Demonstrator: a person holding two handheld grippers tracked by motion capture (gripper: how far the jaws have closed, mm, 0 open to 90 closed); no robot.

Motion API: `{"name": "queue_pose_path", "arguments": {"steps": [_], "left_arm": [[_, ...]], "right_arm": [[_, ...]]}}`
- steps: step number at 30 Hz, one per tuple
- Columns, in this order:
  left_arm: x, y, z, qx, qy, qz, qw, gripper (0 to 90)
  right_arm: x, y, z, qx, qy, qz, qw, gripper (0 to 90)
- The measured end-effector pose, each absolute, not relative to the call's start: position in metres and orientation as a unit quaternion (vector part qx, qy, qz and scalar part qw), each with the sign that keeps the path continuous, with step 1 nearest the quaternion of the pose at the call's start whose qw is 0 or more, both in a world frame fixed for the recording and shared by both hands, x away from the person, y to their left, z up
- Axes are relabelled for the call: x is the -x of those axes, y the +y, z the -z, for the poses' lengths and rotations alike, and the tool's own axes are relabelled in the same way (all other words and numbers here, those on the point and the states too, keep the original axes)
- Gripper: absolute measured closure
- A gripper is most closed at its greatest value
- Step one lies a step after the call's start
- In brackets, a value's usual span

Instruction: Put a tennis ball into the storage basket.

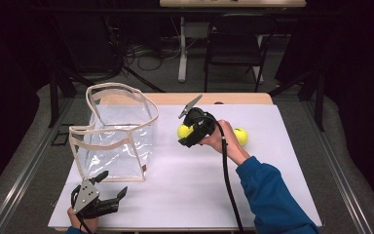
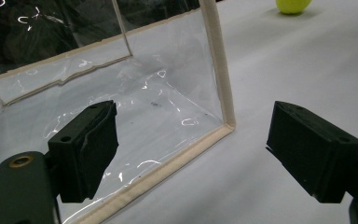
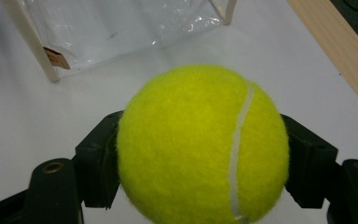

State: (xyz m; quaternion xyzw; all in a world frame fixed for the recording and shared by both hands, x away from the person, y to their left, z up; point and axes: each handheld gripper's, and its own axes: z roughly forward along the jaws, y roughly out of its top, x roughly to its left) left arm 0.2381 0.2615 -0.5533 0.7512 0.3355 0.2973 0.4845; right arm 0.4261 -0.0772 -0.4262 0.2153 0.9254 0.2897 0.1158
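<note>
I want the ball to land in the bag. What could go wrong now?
1. The ball is round and fuzzy, pinched only at its sides by the right gripper, so it might slip out.
2. The bag is soft with a wavy rim; the ball could hit the rim and tip it. The left gripper is open and not holding it.
3. A second ball behind the hand could get bumped away.

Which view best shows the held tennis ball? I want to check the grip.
The right gripper view: the tennis ball sits large between both jaws, pads pressing its sides. The high view shows it small, partly behind the right gripper.
</note>
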Motion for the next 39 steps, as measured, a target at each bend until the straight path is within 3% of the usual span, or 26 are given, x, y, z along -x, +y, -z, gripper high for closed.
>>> {"name": "queue_pose_path", "arguments": {"steps": [39], "left_arm": [[-0.236, 0.263, 0.553, -0.746, 0.335, -0.297, 0.493, 15.9]], "right_arm": [[-0.435, -0.06, 0.361, -0.205, 0.912, -0.325, 0.142, 25.9]]}}
